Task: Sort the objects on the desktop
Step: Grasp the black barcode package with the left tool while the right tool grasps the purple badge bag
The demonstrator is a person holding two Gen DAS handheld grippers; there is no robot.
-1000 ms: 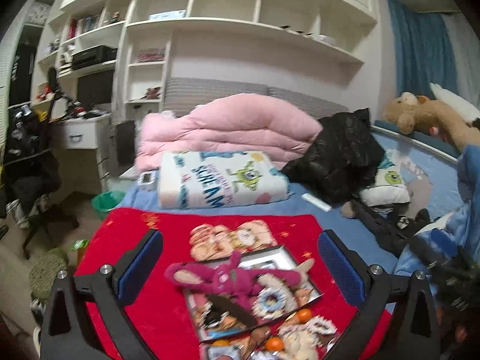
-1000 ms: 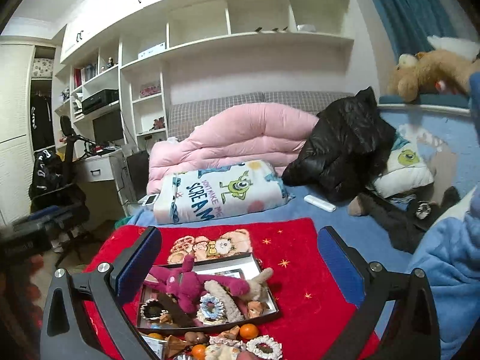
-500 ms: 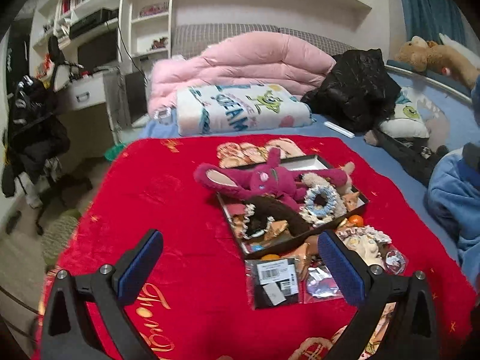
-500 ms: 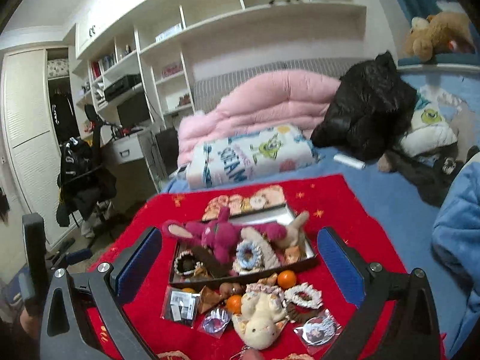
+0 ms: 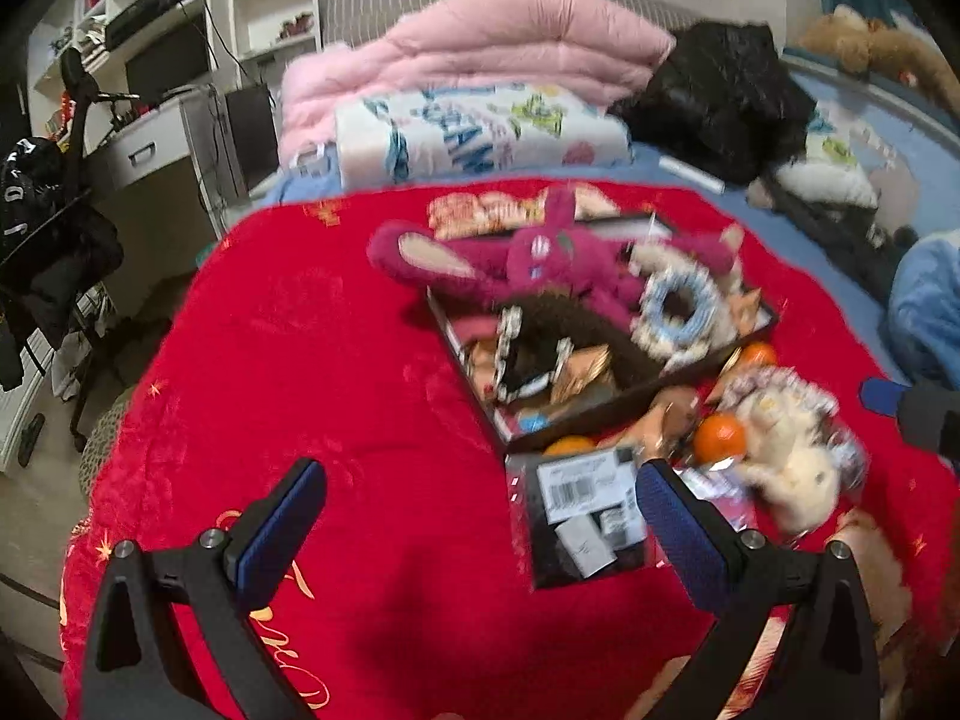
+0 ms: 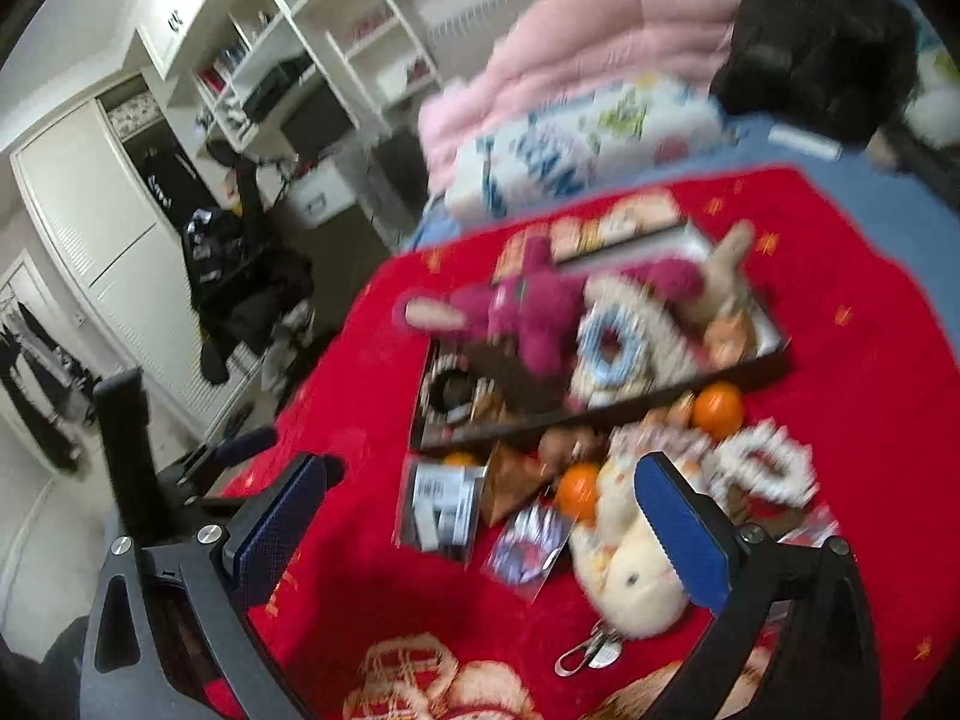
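Nearest the left camera, the left gripper (image 5: 480, 516) hung with its jaws spread wide and nothing between them, above the red blanket (image 5: 300, 360). Just beyond its right finger, at about one o'clock, lay a black packet (image 5: 585, 525) with a barcode label, flat, its long axis running away from the camera and slightly left. To the right of the packet, at two o'clock, sat a cream plush toy (image 5: 792, 468) with an orange (image 5: 720, 435) touching its left side.

The right gripper (image 6: 480, 516) was likewise wide apart and empty. Its right finger overlapped the cream plush toy (image 6: 624, 576), whose long axis ran from five o'clock up toward eleven; a metal clip (image 6: 591, 654) lay at its lower end.

Farther off, at twelve o'clock in both views, stood the dark tray (image 5: 630, 402), its long side running from lower left up to the right. Across its far part sprawled a magenta plush (image 5: 540, 258), lying crosswise, one long ear pointing to nine o'clock. A blue-and-white ring (image 5: 678, 306) lay beside it in the tray.

Beyond the blanket lay a printed pillow (image 5: 480, 132) and a pink quilt (image 5: 480, 42).
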